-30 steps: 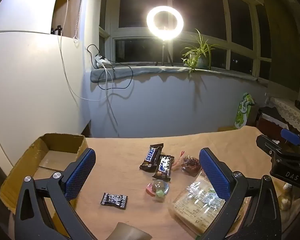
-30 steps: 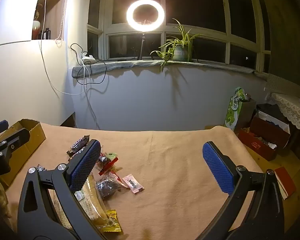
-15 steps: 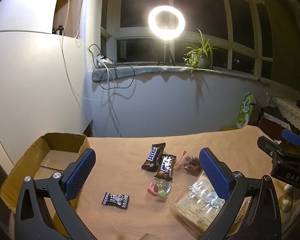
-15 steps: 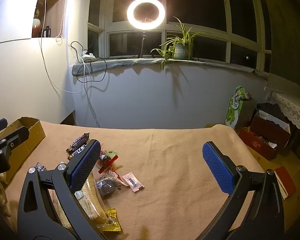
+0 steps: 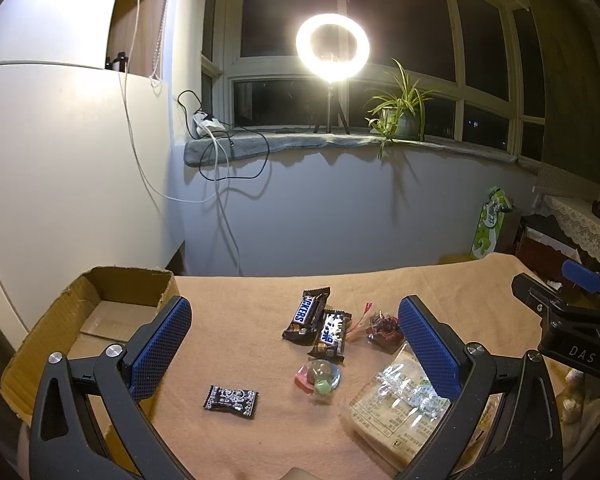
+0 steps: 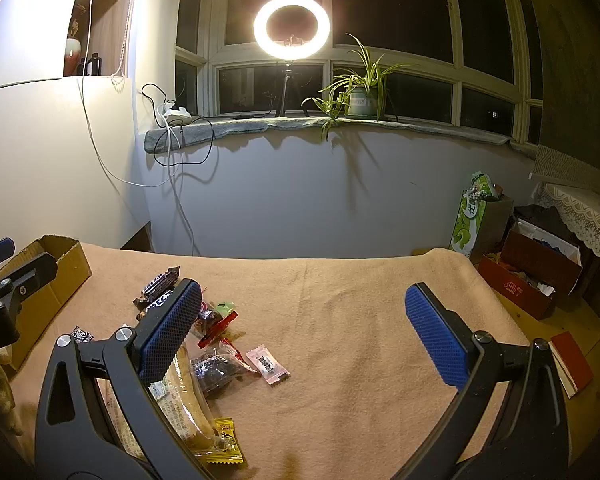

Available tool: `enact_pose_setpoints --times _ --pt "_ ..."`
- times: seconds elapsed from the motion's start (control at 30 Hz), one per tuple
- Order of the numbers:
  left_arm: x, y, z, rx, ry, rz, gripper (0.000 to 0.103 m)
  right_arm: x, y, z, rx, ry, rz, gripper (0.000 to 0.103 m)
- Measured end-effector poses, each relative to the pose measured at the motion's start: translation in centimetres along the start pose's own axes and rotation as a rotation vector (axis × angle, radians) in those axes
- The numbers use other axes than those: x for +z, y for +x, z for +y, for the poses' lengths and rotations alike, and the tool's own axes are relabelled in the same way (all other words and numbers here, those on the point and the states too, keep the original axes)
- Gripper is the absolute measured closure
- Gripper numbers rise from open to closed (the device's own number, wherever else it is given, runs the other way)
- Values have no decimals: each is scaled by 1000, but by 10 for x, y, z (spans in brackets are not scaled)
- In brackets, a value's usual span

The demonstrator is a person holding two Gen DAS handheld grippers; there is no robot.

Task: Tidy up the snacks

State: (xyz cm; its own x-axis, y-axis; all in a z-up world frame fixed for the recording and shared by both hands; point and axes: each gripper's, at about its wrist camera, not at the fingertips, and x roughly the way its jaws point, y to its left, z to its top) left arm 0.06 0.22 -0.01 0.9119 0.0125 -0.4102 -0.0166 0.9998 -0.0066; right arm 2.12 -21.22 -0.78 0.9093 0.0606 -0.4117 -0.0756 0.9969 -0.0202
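Observation:
Snacks lie on a tan cloth table (image 5: 240, 320). In the left wrist view: two Snickers bars (image 5: 306, 314), a small black candy packet (image 5: 231, 396), a clear pack of coloured sweets (image 5: 318, 376), a dark snack bag (image 5: 384, 326) and a large clear bread pack (image 5: 400, 404). An open cardboard box (image 5: 100, 308) stands at the left. My left gripper (image 5: 296, 344) is open and empty above the snacks. My right gripper (image 6: 304, 332) is open and empty; beside its left finger lie the bread pack (image 6: 184, 392), a dark bag (image 6: 216, 366), a pink sachet (image 6: 268, 366), a red wrapper (image 6: 218, 324) and a yellow packet (image 6: 226, 440).
A wall and a windowsill with a ring light (image 5: 332, 50) and a potted plant (image 5: 400, 112) are behind the table. Boxes and a green bag (image 6: 476, 212) stand on the floor to the right. The cardboard box also shows at the left in the right wrist view (image 6: 56, 276).
Both grippers have drifted slightly, so the snacks sit a little higher in both views. Nothing was picked up; both stay open.

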Motion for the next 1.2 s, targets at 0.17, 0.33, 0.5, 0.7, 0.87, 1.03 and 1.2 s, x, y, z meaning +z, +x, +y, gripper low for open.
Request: enact_pose_setpoints --times 0.17,0.33,0.5,0.7,0.87,1.03,1.2 --pt "2 -2 1 -2 1 -3 0 0 0 0 0 1 0 0" --pt "2 -2 0 -3 0 -4 0 0 0 0 0 1 0 0" --pt "3 -3 -1 -5 0 -4 0 -1 1 0 1 2 0 0" --pt "3 -4 -1 -4 1 -5 0 -1 1 0 1 2 1 0" --pt "4 -5 -2 -3 2 -7 0 -1 1 0 0 2 1 0" --pt "4 -5 -1 -5 1 -7 0 -2 0 0 0 3 2 0" --pt "2 -5 -1 -4 0 -7 0 0 2 -1 0 3 2 0"
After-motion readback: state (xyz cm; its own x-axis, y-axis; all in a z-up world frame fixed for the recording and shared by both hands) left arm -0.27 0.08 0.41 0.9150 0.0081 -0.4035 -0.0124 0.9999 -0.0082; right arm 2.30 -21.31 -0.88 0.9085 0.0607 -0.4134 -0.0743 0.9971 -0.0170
